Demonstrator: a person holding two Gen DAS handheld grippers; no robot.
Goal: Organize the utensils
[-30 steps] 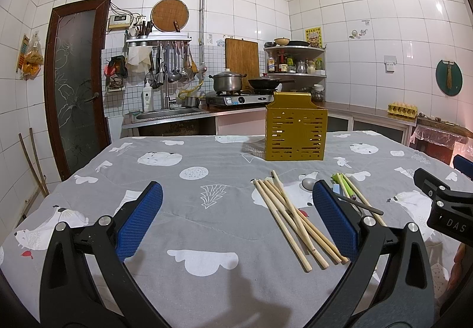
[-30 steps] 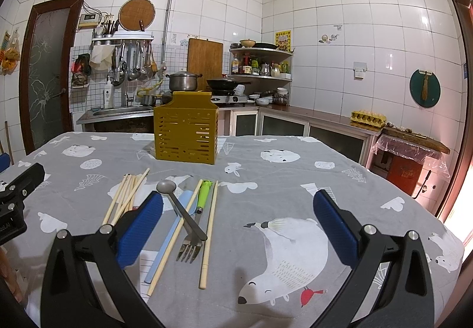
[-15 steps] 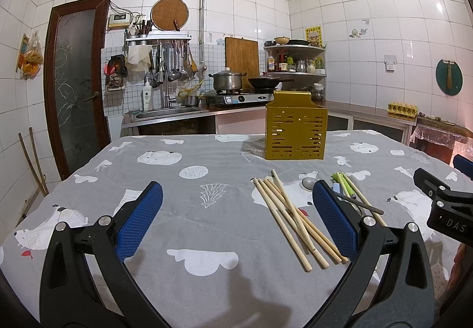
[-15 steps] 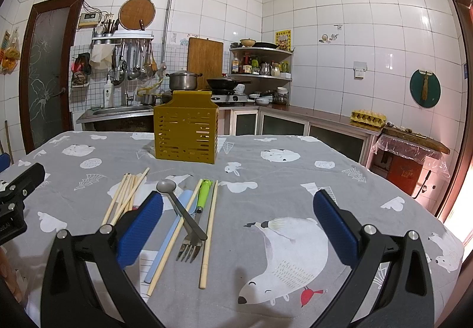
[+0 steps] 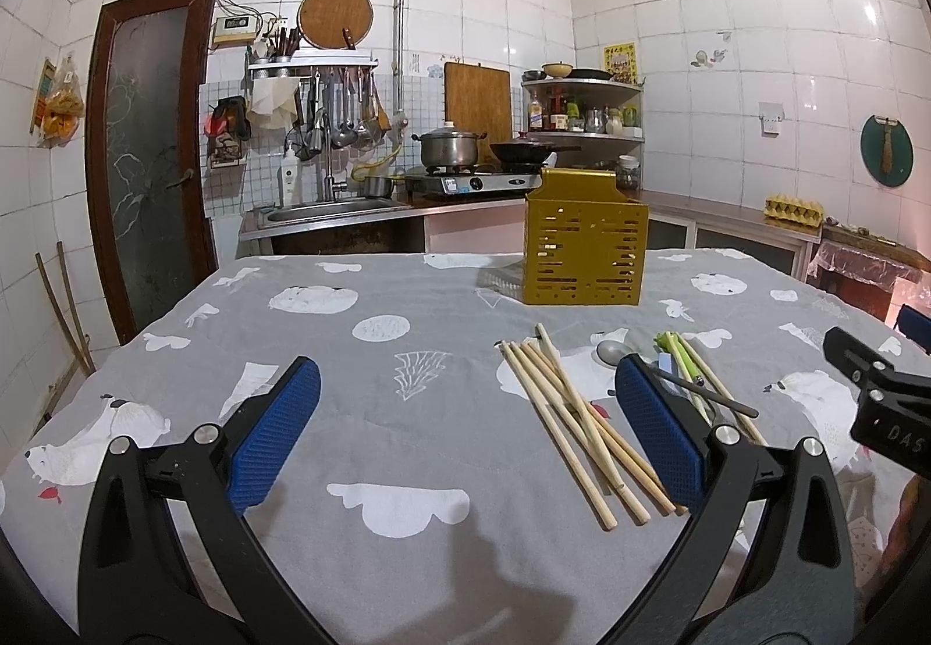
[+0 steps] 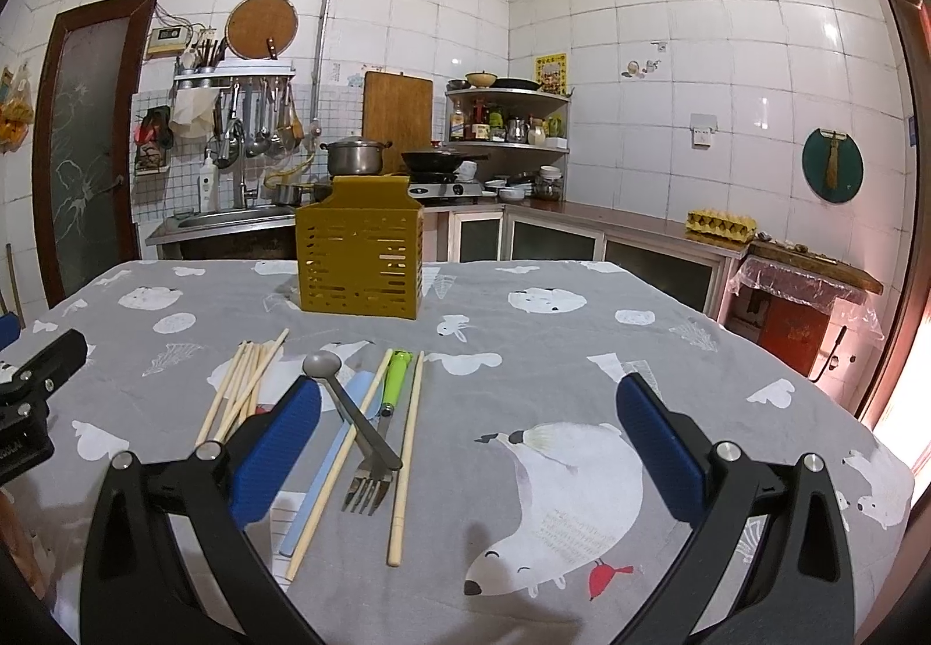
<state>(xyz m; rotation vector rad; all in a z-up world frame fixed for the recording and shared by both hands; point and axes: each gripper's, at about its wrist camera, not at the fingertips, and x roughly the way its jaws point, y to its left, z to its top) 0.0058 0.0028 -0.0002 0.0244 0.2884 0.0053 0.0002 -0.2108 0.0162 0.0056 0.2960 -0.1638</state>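
A yellow slotted utensil holder (image 5: 585, 252) (image 6: 359, 256) stands upright at the far side of the table. Several wooden chopsticks (image 5: 573, 415) (image 6: 241, 383) lie in a loose bundle on the grey cloth. Beside them lie a grey spoon (image 6: 343, 401), a green-handled fork (image 6: 384, 412), a pale blue flat stick (image 6: 326, 464) and two more chopsticks (image 6: 407, 447). My left gripper (image 5: 465, 430) is open and empty, just left of the bundle. My right gripper (image 6: 468, 441) is open and empty, just right of the spoon and fork.
The table carries a grey cloth with white animal prints (image 6: 558, 470). Behind it are a sink counter (image 5: 331, 214), a stove with a pot (image 5: 451, 150) and a pan, and a corner shelf (image 6: 506, 121). A door (image 5: 145, 150) is at the left.
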